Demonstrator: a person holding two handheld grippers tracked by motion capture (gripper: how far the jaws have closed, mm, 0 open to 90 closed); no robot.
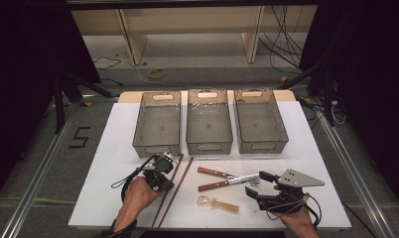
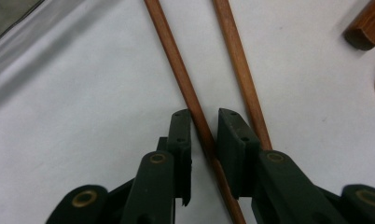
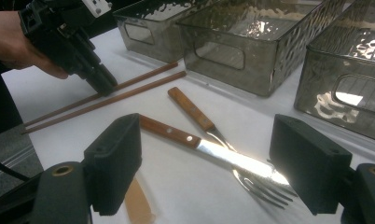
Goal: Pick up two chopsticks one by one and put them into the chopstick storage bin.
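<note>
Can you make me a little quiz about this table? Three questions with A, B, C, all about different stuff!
1. Where is the left gripper?
A. inside a bin
B. over a chopstick
C. on the fork

2. How many grey bins stand in the row?
A. two
B. three
C. five

3. How are the right gripper's jaws?
A. wide open
C. shut on the fork
B. shut on the knife

Answers:
1 B: in the left gripper view its jaws sit either side of the left chopstick, with the other chopstick beside it.
2 B: the high view shows three side by side.
3 A: the jaws stand far apart above the knife and fork.
</note>
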